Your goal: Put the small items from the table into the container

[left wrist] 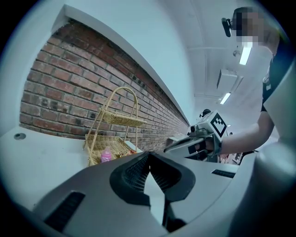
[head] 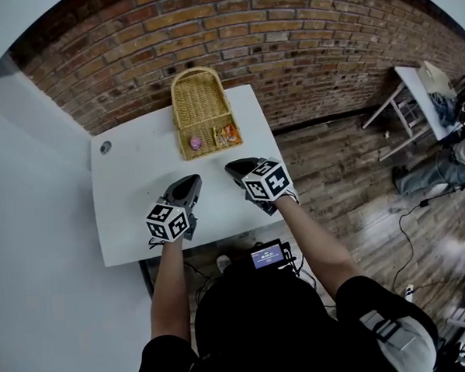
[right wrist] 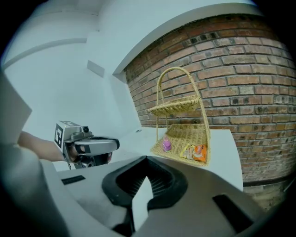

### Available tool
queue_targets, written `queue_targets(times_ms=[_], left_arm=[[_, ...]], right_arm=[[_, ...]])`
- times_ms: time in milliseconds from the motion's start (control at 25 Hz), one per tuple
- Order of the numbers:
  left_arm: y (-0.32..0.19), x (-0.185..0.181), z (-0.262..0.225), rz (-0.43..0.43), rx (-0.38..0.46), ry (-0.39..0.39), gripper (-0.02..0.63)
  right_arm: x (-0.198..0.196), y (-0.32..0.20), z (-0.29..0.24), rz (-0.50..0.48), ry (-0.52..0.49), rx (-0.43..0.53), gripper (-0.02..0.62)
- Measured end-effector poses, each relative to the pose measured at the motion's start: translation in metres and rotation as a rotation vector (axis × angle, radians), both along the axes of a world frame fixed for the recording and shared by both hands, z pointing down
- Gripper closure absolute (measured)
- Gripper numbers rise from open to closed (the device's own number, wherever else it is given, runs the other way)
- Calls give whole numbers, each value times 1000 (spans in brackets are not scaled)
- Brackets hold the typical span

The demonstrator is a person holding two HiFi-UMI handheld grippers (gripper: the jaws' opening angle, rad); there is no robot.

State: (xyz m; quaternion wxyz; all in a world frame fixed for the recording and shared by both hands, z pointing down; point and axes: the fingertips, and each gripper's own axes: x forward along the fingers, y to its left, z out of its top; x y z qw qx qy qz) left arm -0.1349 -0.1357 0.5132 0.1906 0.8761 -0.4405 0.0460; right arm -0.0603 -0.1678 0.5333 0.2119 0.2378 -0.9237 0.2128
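Left gripper (head: 190, 182) and right gripper (head: 235, 168), lower centre, are closed and empty; the small pink plastic bottle (head: 195, 144) and orange crinkly packet (head: 229, 133) sit in the woven wicker basket (head: 201, 97), upper centre: likely light, the bottle slippery, best pinched mid-body

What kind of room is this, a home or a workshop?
Probably a lab or studio, not a home: bare brick wall, plain white table, loose cables across the wooden floor.

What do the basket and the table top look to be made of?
Basket: woven wicker or rattan, pale yellow and matte. The open weave and thin bent-cane handle show in both gripper views.
Table: smooth white top with a dull sheen and no grain, probably laminate or painted board. The core cannot be told.
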Motion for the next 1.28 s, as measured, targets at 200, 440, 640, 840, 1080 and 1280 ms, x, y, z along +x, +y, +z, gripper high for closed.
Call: queue_targets(times_ms=[200,440,640,840,1080,1280], left_arm=[[3,-1,-4,-4,-2,-6,597],[5,-9,-6,-22,-5,33,597],[8,-18,3,-39,-8,-14,597],[11,-38,16,-89,-37,-45,456],[15,-62,37,-152,-99,-96,255],[24,-77,64,-172,-171,-150,165]], right_arm=[[2,3,-4,0,-12,-8,583],[3,3,-4,7,-21,-17,583],[5,5,-1,11,-55,-51,583],[6,6,4,12,-59,-66,583],[5,7,9,4,-53,-81,583],[4,9,14,-2,-43,-90,583]])
